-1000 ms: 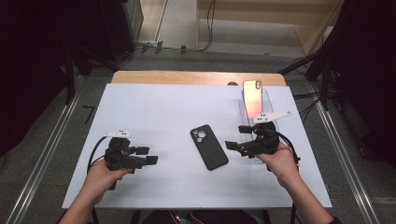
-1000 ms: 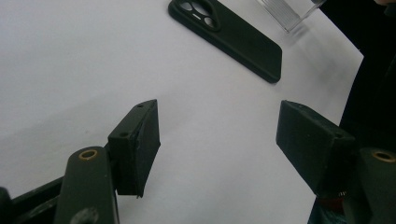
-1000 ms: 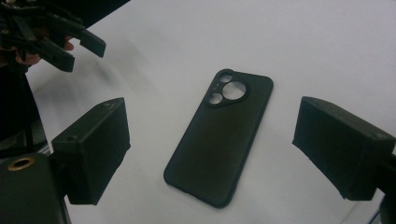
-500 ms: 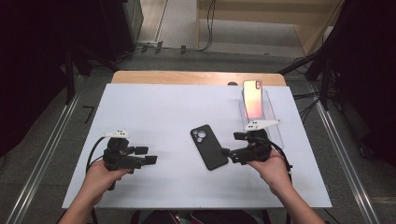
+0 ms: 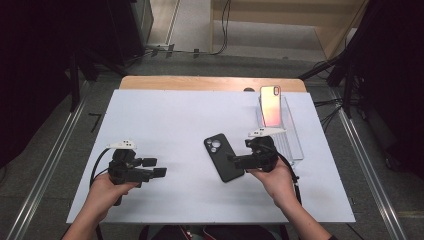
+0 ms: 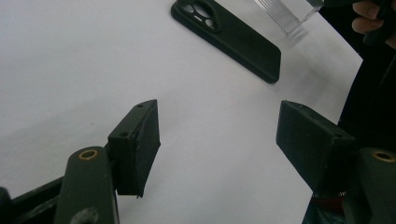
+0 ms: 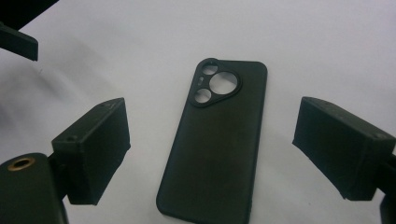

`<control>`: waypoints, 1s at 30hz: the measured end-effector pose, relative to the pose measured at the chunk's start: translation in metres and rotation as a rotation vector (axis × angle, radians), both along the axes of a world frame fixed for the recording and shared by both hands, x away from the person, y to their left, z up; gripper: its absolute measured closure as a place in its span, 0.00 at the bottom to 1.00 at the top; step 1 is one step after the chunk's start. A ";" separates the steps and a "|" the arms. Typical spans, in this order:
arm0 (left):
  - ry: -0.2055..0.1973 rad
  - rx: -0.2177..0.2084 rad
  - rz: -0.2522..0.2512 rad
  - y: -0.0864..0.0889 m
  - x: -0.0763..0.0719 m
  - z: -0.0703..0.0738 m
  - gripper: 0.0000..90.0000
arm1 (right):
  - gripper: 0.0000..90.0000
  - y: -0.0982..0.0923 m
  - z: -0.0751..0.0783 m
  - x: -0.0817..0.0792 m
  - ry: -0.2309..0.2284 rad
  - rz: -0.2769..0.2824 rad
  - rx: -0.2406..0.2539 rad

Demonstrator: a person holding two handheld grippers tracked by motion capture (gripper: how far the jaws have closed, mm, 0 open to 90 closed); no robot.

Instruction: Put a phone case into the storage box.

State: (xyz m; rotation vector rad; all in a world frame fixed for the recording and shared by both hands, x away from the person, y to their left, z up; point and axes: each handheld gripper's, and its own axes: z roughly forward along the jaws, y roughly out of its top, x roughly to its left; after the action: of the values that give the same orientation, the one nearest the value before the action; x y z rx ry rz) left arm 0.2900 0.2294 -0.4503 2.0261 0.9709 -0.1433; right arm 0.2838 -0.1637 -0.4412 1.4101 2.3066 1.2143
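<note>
Black soft phone case [image 7: 215, 144] lies between the right gripper's [image 5: 234, 162] open fingers [image 7: 93, 149]; next they must close on its edges.

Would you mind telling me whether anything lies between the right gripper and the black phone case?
Nothing visible does. The right gripper has its jaws open on either side of the black phone case, which lies flat on the white table.

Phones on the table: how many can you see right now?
2. A black phone lies flat mid-table, camera side up, just ahead of the right tongs. A pinkish phone stands upright in the clear stand at far right.
</note>
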 end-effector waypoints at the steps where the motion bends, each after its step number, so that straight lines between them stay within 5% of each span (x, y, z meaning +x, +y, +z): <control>1: 0.000 0.001 0.001 0.000 -0.001 0.000 0.34 | 0.10 0.002 -0.001 0.001 -0.003 0.002 0.000; 17: 0.002 -0.004 0.026 0.007 -0.009 0.000 0.34 | 0.10 0.031 -0.015 0.015 0.006 -0.080 -0.038; 30: 0.007 -0.008 0.038 0.011 -0.010 0.001 0.34 | 0.10 0.042 -0.026 0.024 -0.040 -0.111 -0.040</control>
State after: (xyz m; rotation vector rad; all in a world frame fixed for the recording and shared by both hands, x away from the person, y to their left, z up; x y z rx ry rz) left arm 0.2795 0.2406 -0.4496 1.9998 1.0108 -0.1332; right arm 0.3079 -0.1217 -0.4677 1.4647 2.1822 1.1481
